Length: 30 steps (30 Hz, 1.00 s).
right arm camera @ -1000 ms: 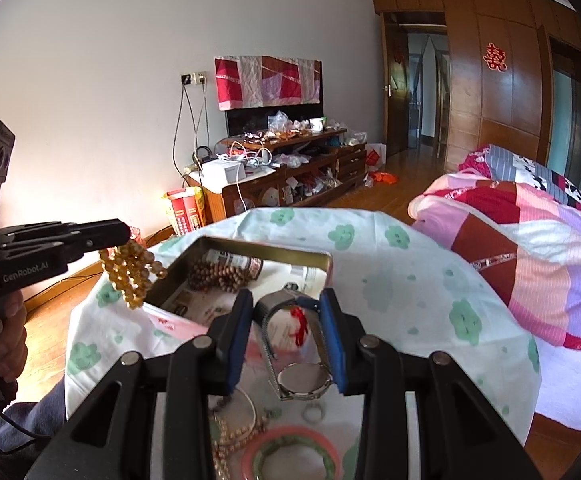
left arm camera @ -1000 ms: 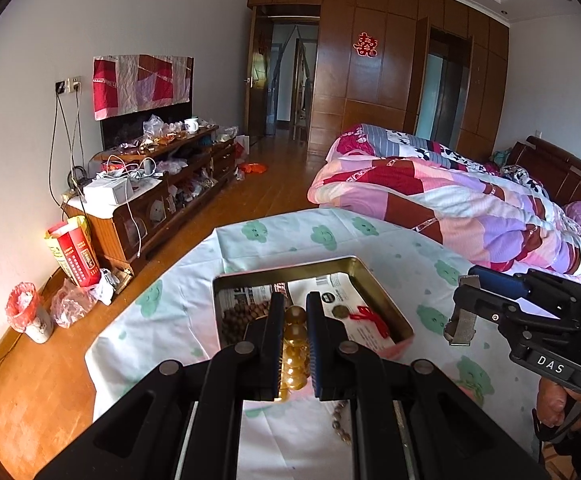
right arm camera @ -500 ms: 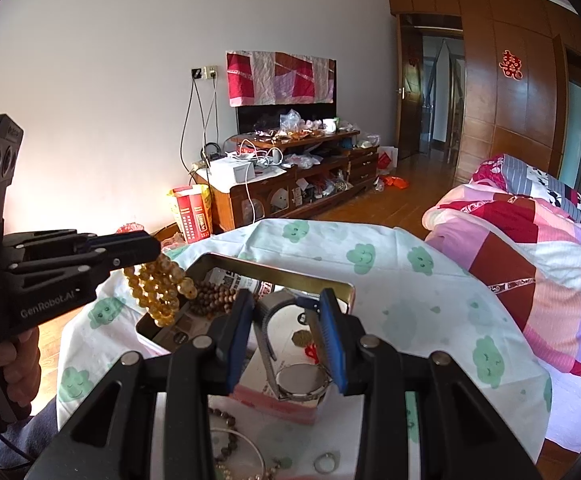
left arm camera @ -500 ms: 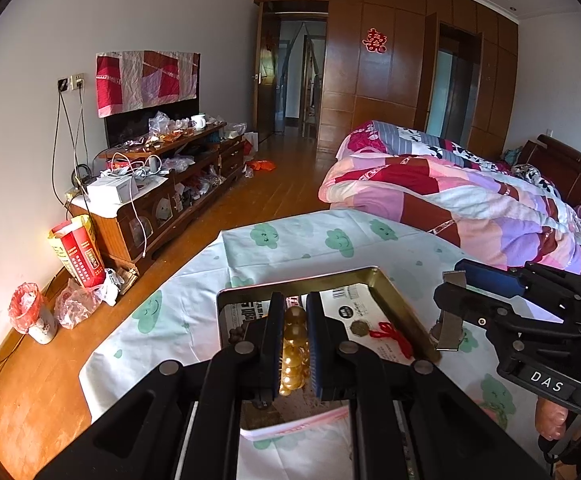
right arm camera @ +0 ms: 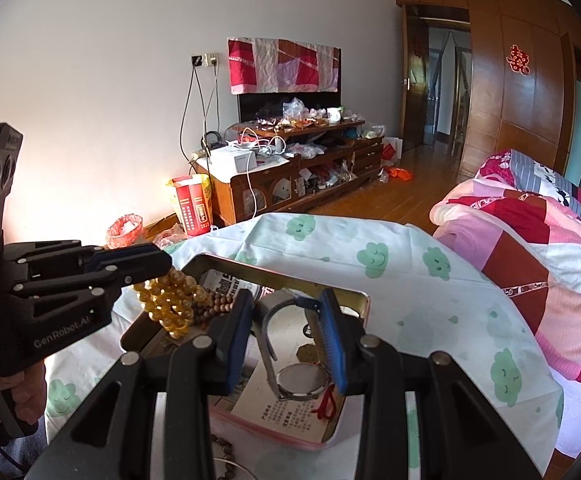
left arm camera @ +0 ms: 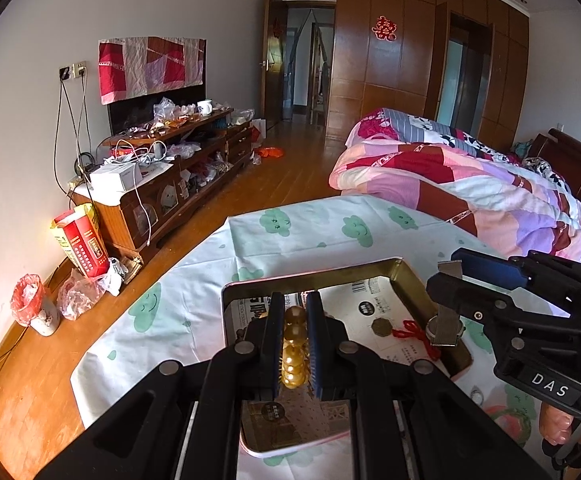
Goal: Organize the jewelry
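Observation:
My left gripper (left arm camera: 295, 304) is shut on a bracelet of amber beads (left arm camera: 293, 350), which hangs over the left part of a gold-rimmed tin tray (left arm camera: 330, 276). In the right wrist view the same left gripper (right arm camera: 158, 264) comes in from the left, and the amber beads (right arm camera: 168, 304) dangle above the tray (right arm camera: 274, 274). My right gripper (right arm camera: 286, 300) is shut on the mesh band of a silver watch (right arm camera: 302, 380), held over the tray's right side. The left wrist view shows the right gripper (left arm camera: 446, 276) with the watch (left arm camera: 444, 326) hanging from it.
Printed paper lines the tray, which holds a dark wooden bead string (right arm camera: 218, 304) and a coin on a red cord (left arm camera: 380, 326). More jewelry lies on the cloud-print cloth (left arm camera: 298, 236): a ring (left arm camera: 476, 394), a pink-green bangle (left arm camera: 506, 420). A bed (left arm camera: 470, 184) stands right, a cluttered cabinet (left arm camera: 162, 184) left.
Both grippers have moved forward over the tray with the amber beads and the watch still held. The tray now fills more of both views; the loose jewelry has slid toward the bottom edge.

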Available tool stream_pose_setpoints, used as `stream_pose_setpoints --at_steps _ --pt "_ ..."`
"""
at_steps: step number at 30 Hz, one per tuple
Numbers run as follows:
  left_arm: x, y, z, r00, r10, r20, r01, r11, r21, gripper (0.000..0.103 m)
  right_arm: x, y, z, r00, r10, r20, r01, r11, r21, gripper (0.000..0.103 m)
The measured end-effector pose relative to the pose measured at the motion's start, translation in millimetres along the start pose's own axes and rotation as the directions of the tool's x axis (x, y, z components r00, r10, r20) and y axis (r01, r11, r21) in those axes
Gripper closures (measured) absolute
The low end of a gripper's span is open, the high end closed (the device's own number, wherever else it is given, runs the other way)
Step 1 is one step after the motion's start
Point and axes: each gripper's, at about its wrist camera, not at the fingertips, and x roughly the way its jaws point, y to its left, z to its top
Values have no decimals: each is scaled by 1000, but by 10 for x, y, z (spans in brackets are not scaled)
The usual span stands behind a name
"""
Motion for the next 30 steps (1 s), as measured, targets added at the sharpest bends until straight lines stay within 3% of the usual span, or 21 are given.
stream_pose_setpoints --at_steps 30 --pt "430 45 -113 995 49 -86 -47 999 21 93 475 -63 -86 995 -28 -95 30 999 23 66"
